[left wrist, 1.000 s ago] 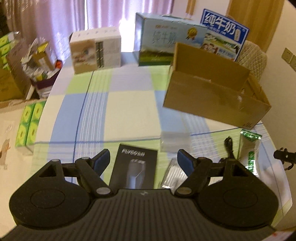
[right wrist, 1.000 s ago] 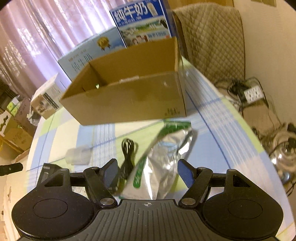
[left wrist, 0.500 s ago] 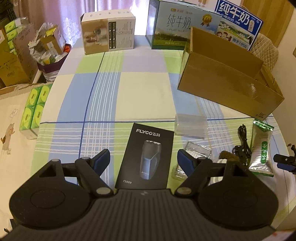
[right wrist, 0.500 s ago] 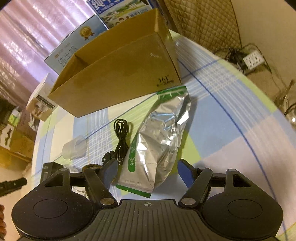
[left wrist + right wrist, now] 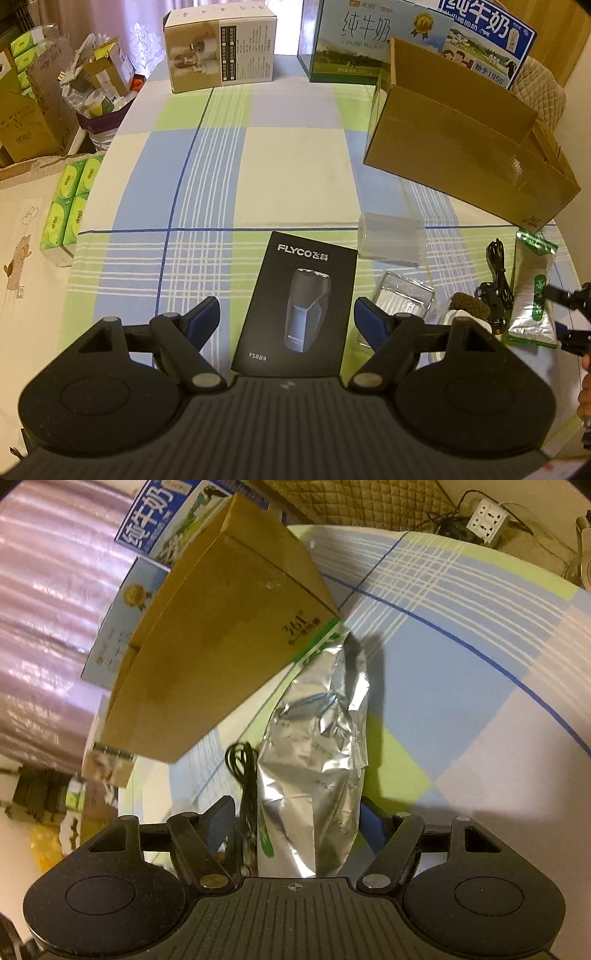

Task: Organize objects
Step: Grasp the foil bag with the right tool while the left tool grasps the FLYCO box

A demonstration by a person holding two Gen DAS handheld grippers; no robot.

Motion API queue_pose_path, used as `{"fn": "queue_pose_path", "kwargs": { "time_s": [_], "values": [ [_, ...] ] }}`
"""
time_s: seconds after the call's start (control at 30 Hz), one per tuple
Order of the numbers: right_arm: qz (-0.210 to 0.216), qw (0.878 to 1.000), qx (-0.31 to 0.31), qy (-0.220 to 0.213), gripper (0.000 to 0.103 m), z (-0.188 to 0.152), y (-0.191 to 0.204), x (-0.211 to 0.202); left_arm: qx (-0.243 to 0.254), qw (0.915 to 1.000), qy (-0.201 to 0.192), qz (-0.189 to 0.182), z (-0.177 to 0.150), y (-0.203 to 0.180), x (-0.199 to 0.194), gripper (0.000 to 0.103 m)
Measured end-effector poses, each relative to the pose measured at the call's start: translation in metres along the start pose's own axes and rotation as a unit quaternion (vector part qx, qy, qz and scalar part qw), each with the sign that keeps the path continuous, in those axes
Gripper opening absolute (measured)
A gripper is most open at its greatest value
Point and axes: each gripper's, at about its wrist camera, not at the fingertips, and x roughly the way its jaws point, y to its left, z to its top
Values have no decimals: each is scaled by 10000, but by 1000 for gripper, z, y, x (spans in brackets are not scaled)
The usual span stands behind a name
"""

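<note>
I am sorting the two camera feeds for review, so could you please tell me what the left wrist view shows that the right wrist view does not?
Only the left wrist view shows the black Flyco shaver box, the clear plastic case and the green tissue packs off the table's edge. Only the right wrist view shows the white power strip on the floor. Both show the open cardboard box, the foil pouch and the black cable.

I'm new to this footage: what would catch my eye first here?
Probably the crinkled silver foil pouch, lying between the right gripper's open fingers beside a coiled black cable. Next, the black shaver box flat on the checked tablecloth before the left gripper, and the open cardboard box beyond.
</note>
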Motion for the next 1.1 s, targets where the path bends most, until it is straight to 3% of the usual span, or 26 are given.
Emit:
{"fn": "queue_pose_path", "kwargs": {
  "time_s": [0.1, 0.13, 0.17, 0.23, 0.37, 0.57, 0.8, 1.1],
  "values": [
    [-205, 9994, -276, -21, 68, 4, 11, 7, -7, 10000, 41, 2, -1, -1, 4, 76],
    [-367, 9981, -492, -6, 65, 4, 18, 11, -8, 10000, 61, 1, -2, -2, 6, 76],
    [-562, 9959, -713, 6, 52, 3, 24, 13, -10, 10000, 82, 4, -3, -2, 7, 76],
    [-920, 9882, -1220, 57, 49, 0, 36, 19, -16, 9999, 128, 3, -4, -3, 11, 76],
    [-891, 9883, -1233, 103, 37, 0, 37, 18, 6, 9998, 206, -26, -8, -5, 16, 76],
    [-1106, 9811, -1567, 239, 34, -8, 42, 5, 105, 9994, 313, -98, -11, -8, 24, 76],
    [-1535, 9624, -2225, 266, 34, -23, 44, -20, 391, 9984, 415, 16, -13, -14, 41, 79],
    [-1631, 9642, -2078, 212, 34, -27, 31, -36, 808, 9951, 554, 110, -6, -21, 70, 78]
  ]
}}
